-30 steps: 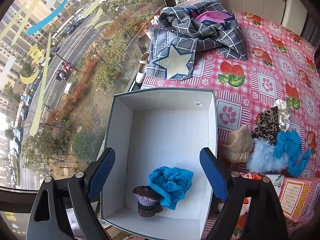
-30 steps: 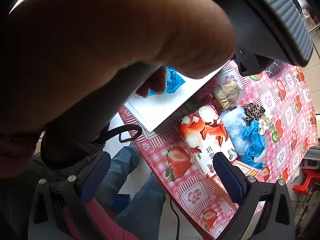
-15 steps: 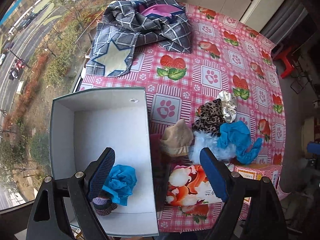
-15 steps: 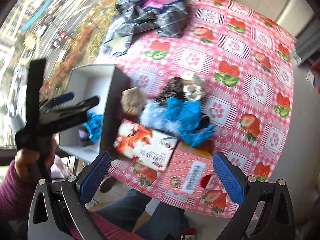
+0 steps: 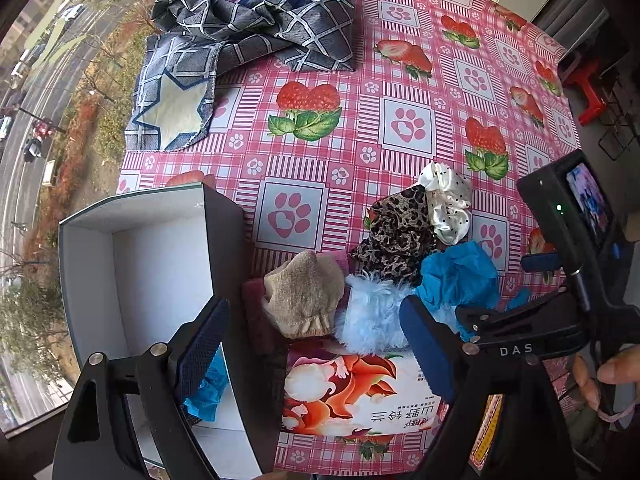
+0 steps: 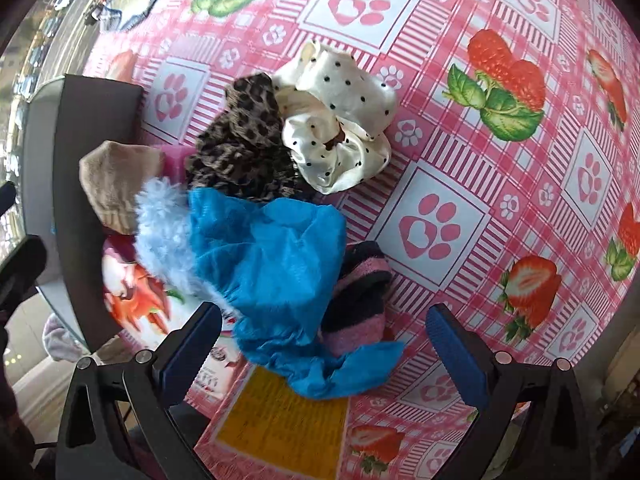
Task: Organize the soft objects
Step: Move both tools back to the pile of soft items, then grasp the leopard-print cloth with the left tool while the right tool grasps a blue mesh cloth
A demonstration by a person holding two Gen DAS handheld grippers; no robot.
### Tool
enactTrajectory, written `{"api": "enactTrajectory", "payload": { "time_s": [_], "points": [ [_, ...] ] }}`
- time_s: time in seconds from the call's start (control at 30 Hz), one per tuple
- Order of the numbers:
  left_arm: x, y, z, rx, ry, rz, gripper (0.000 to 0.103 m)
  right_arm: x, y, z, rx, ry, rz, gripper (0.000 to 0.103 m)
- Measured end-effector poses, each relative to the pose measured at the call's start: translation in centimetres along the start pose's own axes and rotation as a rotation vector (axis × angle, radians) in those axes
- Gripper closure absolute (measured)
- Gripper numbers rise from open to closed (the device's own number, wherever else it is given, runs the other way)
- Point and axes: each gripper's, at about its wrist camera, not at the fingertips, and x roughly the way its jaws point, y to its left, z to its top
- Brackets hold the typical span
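Observation:
A pile of soft things lies on the pink strawberry tablecloth point(image 5: 408, 128): a beige knit piece point(image 5: 304, 296), a light blue fluffy piece point(image 5: 372, 316), a blue shoe cover point(image 6: 272, 256), a leopard scrunchie point(image 6: 244, 144), a white dotted scrunchie point(image 6: 336, 120) and a pink-and-black sock point(image 6: 360, 284). The white box point(image 5: 120, 264) stands left of the pile with a blue cover point(image 5: 208, 388) inside. My left gripper point(image 5: 314, 340) is open above the beige piece and the box's right wall. My right gripper point(image 6: 324, 356) hangs open over the blue shoe cover and the sock, holding nothing.
A tissue pack point(image 5: 352, 392) and a pink carton with a yellow label point(image 6: 288, 428) lie at the table's near edge beside the pile. A grey checked cloth point(image 5: 248, 24) lies at the far side. A window with a street below runs along the left. A hand point(image 5: 600, 376) holds the right gripper.
My left gripper has moved right, from over the box to over the pile's left side. The right gripper has swung down and rolled, and now looks straight onto the pile.

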Motion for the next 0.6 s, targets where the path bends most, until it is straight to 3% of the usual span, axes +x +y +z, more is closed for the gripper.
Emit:
{"api": "enactTrajectory", "payload": {
  "time_s": [0.13,0.3,0.37,0.43,0.53,0.6],
  "points": [
    [2.5,-1.6,1.7,-0.003,0.046,-0.002,0.014,0.7,-3.8,-0.6,0.112,-0.048,-0.115,0.000],
    [6.3,-4.9,3.4,0.060,0.109,0.021,0.014,0.6,-12.1,-3.4,0.317,-0.082,-0.243,0.000],
    [7.7,-5.9,3.7,0.076,0.141,0.020,0.014,0.6,-15.4,-5.1,0.416,-0.086,-0.224,0.000],
    [8.9,-6.2,3.8,0.077,0.163,0.029,0.014,0.2,-17.4,-6.7,0.481,-0.122,-0.146,0.000],
    [10.4,-6.3,4.0,0.067,0.199,0.025,0.014,-0.2,-17.8,-7.9,0.483,-0.183,-0.045,0.000],
    [11.0,-6.4,4.1,0.076,0.210,0.022,0.014,-0.3,-17.3,-7.7,0.450,-0.206,-0.062,0.000]
  ]
}}
